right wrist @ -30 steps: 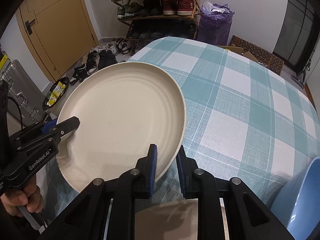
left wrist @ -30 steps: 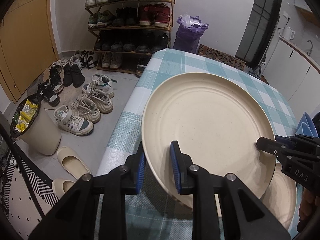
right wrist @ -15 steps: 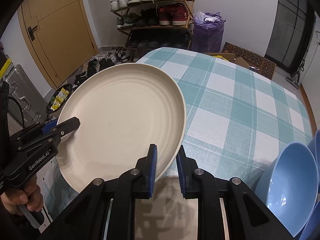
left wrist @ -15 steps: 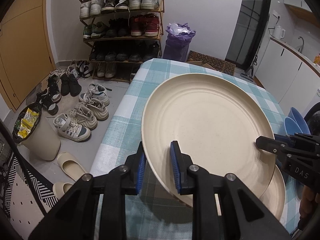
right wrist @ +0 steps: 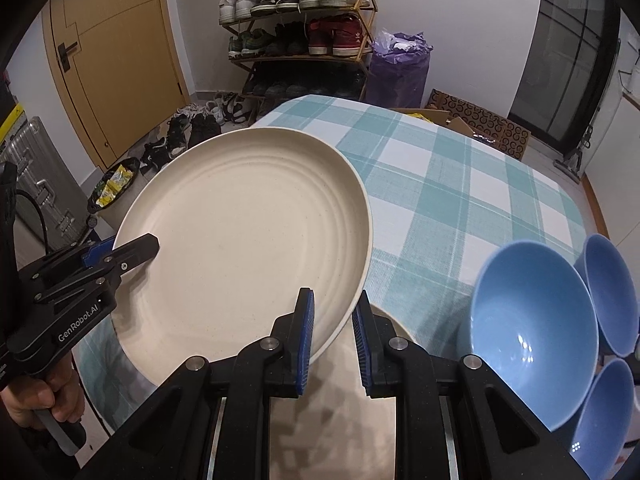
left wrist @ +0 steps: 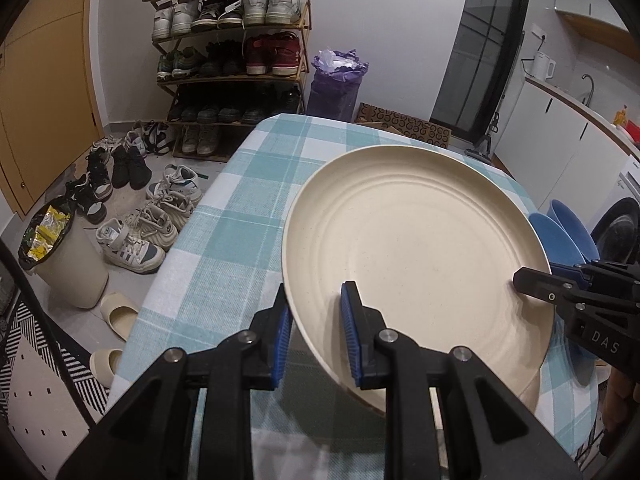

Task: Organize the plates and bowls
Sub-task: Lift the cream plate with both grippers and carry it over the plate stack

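Note:
A large cream plate (left wrist: 416,256) (right wrist: 248,240) hangs above the checked tablecloth, held by both grippers. My left gripper (left wrist: 316,336) is shut on its near-left rim, and my right gripper (right wrist: 334,334) is shut on its opposite rim. Each gripper shows in the other's view: the right one (left wrist: 532,280) at the plate's right rim, the left one (right wrist: 138,250) at its left rim. Under the raised plate lies a second cream plate (right wrist: 348,412). Three blue bowls (right wrist: 528,320) sit on the table to the right, seen also as blue bowls (left wrist: 560,236).
The table (right wrist: 460,184) with its teal checked cloth stretches ahead. Beyond it stand a shoe rack (left wrist: 232,52), a purple bag (left wrist: 338,80) and a flat cardboard box (right wrist: 480,120). Loose shoes (left wrist: 136,220) and a bin (left wrist: 60,264) lie on the floor at left.
Both grippers have carried the plate up and back toward the near right of the table. The blue bowls have come into view, and more of the lower plate shows beneath.

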Demonstrator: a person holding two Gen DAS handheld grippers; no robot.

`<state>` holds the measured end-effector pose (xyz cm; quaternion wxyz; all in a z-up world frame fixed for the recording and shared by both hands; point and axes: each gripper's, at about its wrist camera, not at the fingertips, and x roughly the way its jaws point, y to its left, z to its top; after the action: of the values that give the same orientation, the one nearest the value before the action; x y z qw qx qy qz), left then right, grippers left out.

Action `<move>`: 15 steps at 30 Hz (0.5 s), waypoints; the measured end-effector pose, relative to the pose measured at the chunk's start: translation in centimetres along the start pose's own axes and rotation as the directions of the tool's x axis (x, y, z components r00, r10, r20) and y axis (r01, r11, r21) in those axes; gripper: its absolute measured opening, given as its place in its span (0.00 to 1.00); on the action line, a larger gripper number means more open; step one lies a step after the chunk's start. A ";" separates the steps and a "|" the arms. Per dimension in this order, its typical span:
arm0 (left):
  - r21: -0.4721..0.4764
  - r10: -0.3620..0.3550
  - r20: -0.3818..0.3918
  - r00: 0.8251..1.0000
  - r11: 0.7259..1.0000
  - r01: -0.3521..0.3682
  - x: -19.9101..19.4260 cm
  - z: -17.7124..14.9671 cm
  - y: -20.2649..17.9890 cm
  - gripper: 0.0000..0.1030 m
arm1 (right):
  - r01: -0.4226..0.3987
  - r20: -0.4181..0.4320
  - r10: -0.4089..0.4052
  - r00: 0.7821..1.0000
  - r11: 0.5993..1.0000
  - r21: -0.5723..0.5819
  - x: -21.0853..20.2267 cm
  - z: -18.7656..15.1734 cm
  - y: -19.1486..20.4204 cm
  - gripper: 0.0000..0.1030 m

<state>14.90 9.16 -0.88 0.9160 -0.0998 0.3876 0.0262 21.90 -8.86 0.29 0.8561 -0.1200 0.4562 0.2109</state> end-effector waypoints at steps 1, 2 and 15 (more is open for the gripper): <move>0.003 -0.005 0.000 1.000 1.000 0.005 -0.2 -0.3 -0.3 0.21 | 0.002 0.000 -0.002 1.000 1.000 0.000 -0.2 -0.4 -0.1 0.19; 0.003 -0.008 -0.001 1.000 1.000 0.008 -0.3 -0.6 -0.6 0.21 | 0.004 -0.001 -0.004 1.000 1.000 0.002 -0.5 -0.8 -0.3 0.19; 0.036 -0.020 0.019 1.000 0.999 0.019 -2.5 -3.1 -2.6 0.21 | 0.019 0.023 -0.020 1.000 1.000 0.013 -3.4 -5.1 -1.0 0.19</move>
<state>11.30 6.07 -0.71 0.9216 -0.0869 0.3782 0.0113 16.96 -12.65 0.33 0.8642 -0.1165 0.4464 0.2009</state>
